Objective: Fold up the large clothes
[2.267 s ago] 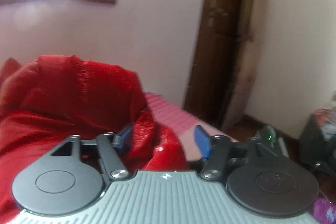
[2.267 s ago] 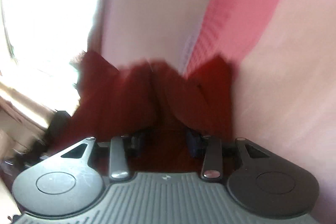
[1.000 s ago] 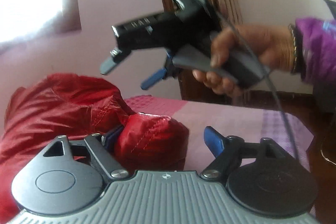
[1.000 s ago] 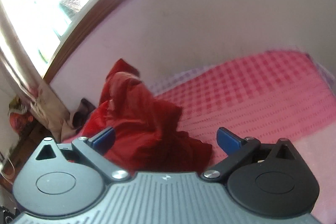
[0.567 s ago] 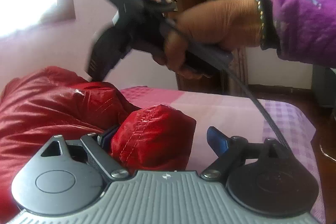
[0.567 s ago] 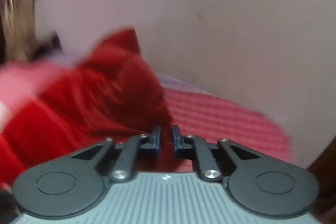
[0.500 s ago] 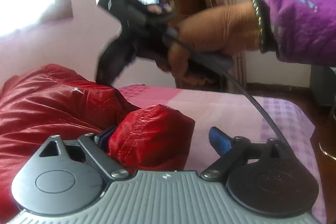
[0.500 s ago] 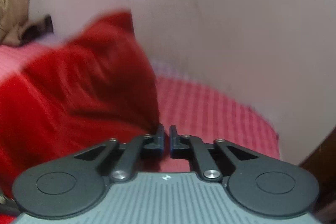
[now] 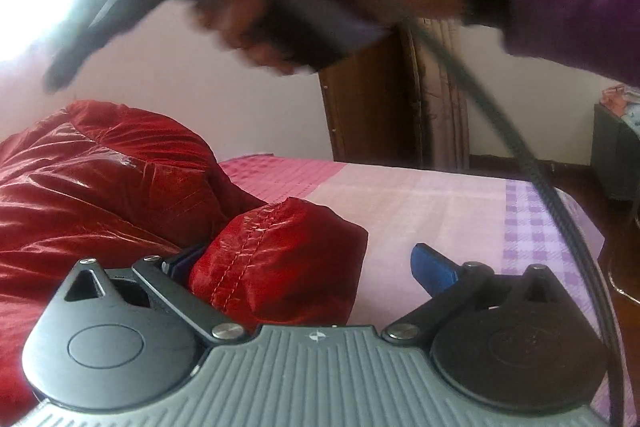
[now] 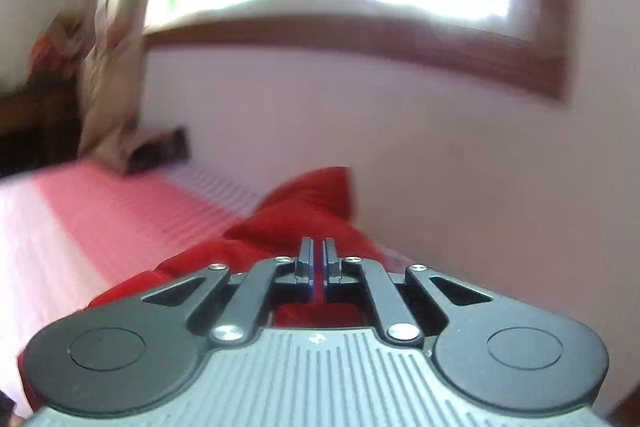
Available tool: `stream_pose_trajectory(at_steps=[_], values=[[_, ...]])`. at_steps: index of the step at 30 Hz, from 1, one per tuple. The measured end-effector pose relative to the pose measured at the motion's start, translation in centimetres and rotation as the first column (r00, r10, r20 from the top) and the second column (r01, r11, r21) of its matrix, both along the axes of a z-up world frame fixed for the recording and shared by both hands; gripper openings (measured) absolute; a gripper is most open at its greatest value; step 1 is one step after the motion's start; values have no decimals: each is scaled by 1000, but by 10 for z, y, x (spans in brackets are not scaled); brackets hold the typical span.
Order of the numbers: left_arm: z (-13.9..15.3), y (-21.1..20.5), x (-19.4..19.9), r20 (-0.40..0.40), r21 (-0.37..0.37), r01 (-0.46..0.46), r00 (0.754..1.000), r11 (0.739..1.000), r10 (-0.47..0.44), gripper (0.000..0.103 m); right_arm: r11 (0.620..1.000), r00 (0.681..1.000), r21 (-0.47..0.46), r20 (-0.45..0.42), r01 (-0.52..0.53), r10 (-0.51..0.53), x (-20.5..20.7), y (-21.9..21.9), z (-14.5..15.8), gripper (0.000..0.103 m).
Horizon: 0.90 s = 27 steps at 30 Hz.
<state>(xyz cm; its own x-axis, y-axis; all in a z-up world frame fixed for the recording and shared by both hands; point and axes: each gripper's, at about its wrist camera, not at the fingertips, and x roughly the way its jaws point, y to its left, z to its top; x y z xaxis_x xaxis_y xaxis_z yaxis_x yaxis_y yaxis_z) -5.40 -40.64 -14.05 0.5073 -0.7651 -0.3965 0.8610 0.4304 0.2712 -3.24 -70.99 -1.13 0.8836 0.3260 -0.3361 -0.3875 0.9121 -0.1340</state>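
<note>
A shiny red padded jacket [image 9: 100, 187] lies bunched on the pink bed [image 9: 420, 203]. My left gripper [image 9: 308, 263] is open, its jaws wide apart, with a rounded fold of the jacket [image 9: 280, 259] lying between them against the left finger. The right gripper passes blurred across the top of the left wrist view [image 9: 76, 51], held by a hand in a purple sleeve. In the right wrist view the right gripper [image 10: 318, 267] is shut, its jaws almost touching, with the red jacket [image 10: 288, 223] behind and below them; I cannot tell if fabric is pinched.
A brown wooden door frame [image 9: 380, 115] stands behind the bed. A bright window with a brown sill [image 10: 340, 27] fills the wall ahead of the right gripper, with a curtain [image 10: 116, 67] at its left. Dark furniture [image 9: 616, 155] stands at the far right.
The right gripper went from open to shut and swung up and left, now above the jacket facing the window. The left gripper stayed open and nearly still by the fold.
</note>
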Motion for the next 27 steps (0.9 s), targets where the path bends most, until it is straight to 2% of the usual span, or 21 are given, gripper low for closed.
stream_pose_trajectory(at_steps=[2, 5, 6, 10, 13, 18, 27], values=[[0, -1, -1, 1, 0, 2, 1000, 1000, -2, 101, 998, 998, -56, -51, -24, 21, 20, 16, -7, 4], [-2, -1, 2, 3, 0, 9, 1000, 1000, -9, 101, 988, 986, -153, -167, -16, -10, 48, 25, -34, 3], [-2, -1, 2, 4, -1, 12, 1000, 1000, -12, 101, 989, 978, -145, -208, -20, -11, 53, 23, -42, 3], [-4, -3, -2, 14, 11, 19, 1000, 1000, -19, 101, 992, 962, -129, -269, 5, -40, 59, 10, -65, 2], [-4, -5, -3, 13, 19, 22, 1000, 1000, -22, 101, 994, 956, -107, -287, 22, -52, 70, 10, -77, 2], [-3, -8, 3, -28, 26, 30, 999, 999, -29, 101, 993, 962, -110, -264, 49, -76, 77, 13, -92, 2], [-2, -12, 17, -84, 38, 28, 996, 999, -24, 101, 993, 963, -110, -260, 42, -69, 89, 12, -115, 1]])
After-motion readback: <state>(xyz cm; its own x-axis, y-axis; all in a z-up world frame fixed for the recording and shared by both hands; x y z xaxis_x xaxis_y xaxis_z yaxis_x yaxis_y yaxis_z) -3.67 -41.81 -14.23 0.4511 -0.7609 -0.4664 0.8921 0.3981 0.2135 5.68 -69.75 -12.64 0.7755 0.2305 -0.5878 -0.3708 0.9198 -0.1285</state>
